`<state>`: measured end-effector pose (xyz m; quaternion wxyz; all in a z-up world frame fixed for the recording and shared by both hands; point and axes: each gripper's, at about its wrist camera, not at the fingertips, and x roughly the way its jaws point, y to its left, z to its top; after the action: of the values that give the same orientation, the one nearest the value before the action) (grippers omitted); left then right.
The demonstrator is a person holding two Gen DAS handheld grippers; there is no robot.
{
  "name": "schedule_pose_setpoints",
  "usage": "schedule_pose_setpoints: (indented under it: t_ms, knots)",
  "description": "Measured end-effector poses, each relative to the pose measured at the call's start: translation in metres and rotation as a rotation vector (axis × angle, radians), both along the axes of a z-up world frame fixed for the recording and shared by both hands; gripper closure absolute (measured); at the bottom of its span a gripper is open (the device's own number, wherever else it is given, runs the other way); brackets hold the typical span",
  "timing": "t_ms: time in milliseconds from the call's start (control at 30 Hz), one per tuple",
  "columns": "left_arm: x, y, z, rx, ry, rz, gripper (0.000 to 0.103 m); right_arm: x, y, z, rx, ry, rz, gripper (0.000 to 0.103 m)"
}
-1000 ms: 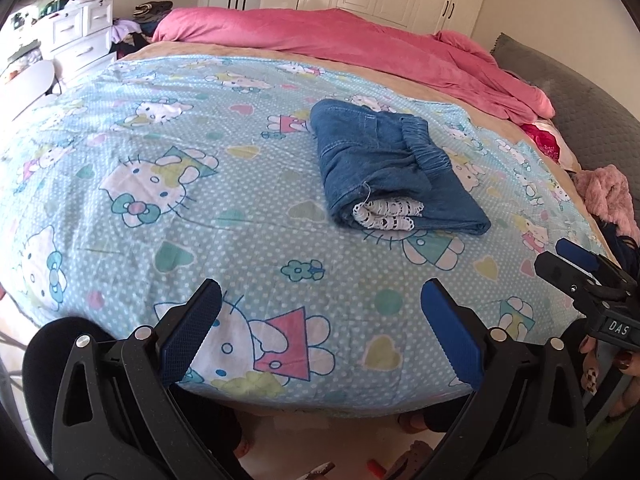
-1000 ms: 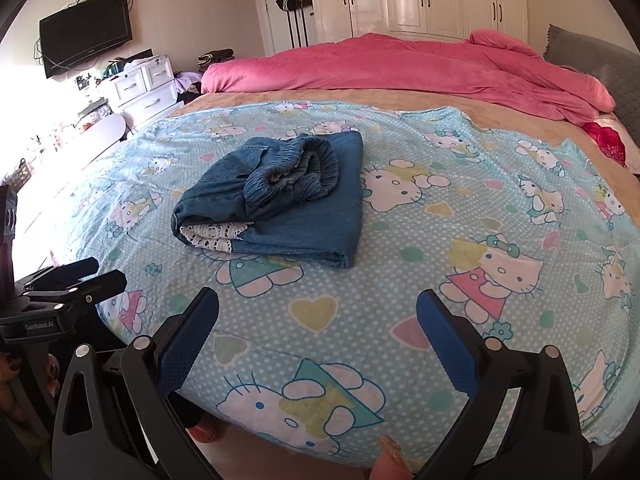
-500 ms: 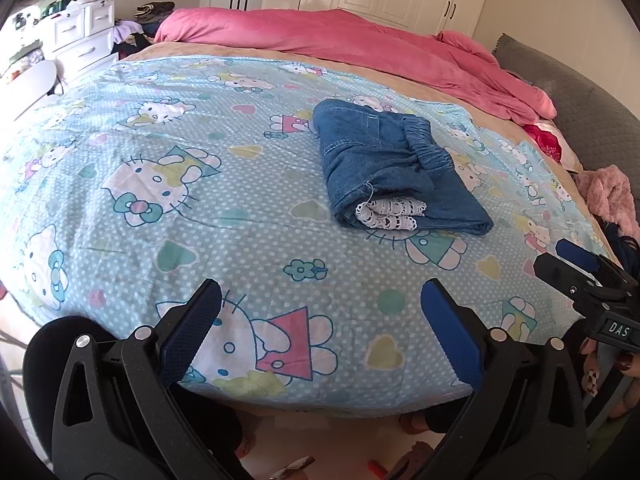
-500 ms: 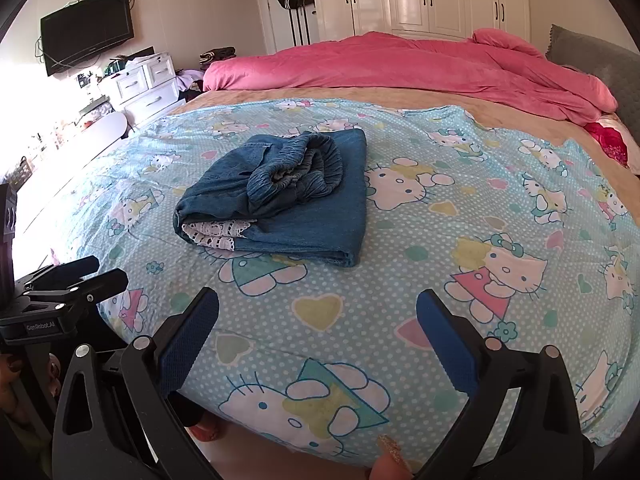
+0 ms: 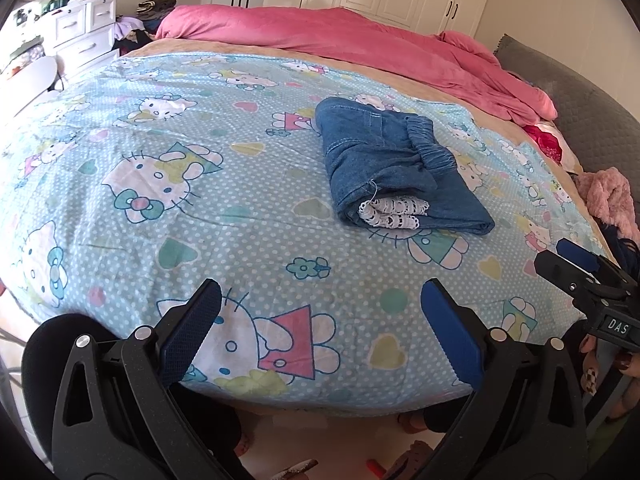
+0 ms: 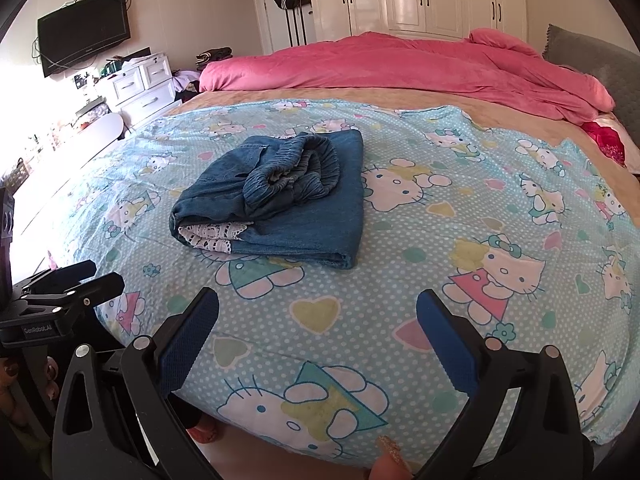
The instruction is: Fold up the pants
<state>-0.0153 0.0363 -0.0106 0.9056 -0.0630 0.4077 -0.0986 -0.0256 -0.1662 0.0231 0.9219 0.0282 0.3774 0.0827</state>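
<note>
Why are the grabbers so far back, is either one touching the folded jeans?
Apart. The left wrist view shows blue sheet between the left gripper and the folded jeans; the right wrist view shows the same gap before the right gripper.

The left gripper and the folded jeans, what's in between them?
Only bare cartoon-cat sheet. In the left wrist view, nothing else lies between the open left gripper and the folded jeans.
</note>
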Motion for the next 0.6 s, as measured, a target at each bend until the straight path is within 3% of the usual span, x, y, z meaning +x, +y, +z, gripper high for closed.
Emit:
schedule_pose_setpoints:
  t_ms: [600]
  knots:
    - [0.0010, -0.0003, -0.0017, 0.006, 0.008, -0.001, 0.009, 0.0006, -0.0008, -0.0011, -0.007, 0.007, -0.002, 0.004]
